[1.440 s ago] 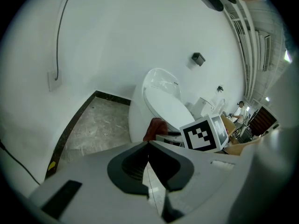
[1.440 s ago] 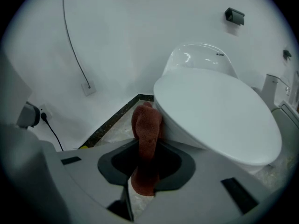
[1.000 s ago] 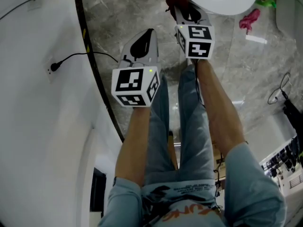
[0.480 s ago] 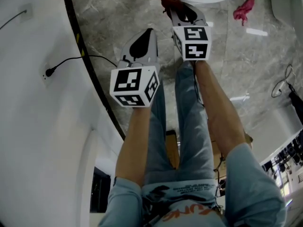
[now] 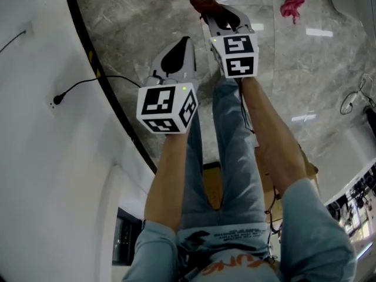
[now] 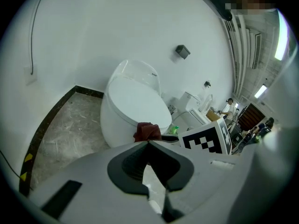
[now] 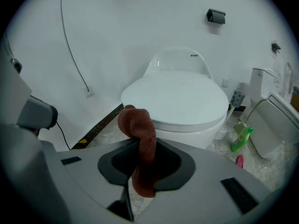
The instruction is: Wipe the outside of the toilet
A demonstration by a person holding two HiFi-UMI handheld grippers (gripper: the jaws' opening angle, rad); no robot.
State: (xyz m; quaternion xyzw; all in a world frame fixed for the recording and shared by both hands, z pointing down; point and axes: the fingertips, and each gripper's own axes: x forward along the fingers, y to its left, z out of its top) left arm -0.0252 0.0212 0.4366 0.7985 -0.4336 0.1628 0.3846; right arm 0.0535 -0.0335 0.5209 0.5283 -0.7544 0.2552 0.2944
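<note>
The right tongs [image 7: 141,146] pinch a dark red cloth [image 7: 139,125], which folds over above the jaws and hangs below them. The cloth is held just in front of the white toilet [image 7: 180,97], which stands on the grey marble floor [image 5: 147,22] at its wall edge. It may be touching the rim, though that is unclear. The left tongs [image 6: 148,143] are pressed together and empty, and hover beside the right ones. A green bottle [image 7: 242,139] lies on the floor to the right of the toilet.

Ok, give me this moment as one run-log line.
right gripper: shut on brown cloth | left gripper: shut, empty | toilet: closed | brown cloth at toilet front, contact unclear
</note>
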